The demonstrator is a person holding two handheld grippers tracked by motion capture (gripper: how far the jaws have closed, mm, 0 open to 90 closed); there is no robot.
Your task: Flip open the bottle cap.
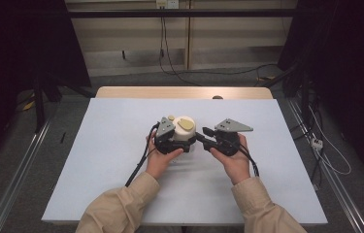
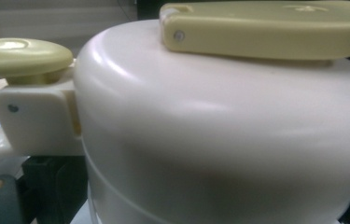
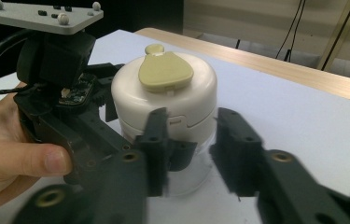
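Note:
A white round container [image 1: 184, 128] with a yellow-green tab [image 1: 186, 124] on its lid stands at the middle of the table. Close up in the left gripper view, the container [image 2: 210, 140] has its tab [image 2: 266, 30] on top and a yellow-green knob [image 2: 21, 56] at the side. My left gripper [image 1: 181, 141] is shut around the container's lower part. From the right, my right gripper [image 3: 196, 149] points at the container [image 3: 163, 102], its tips just short of the clear base. Its jaws stand a little apart with nothing between them.
A white sheet [image 1: 121, 184] covers the table, with a wooden strip [image 1: 184, 92] showing at the far edge. Cables [image 1: 170, 63] run over the floor beyond. Metal rails [image 1: 19, 165] line both sides of the table.

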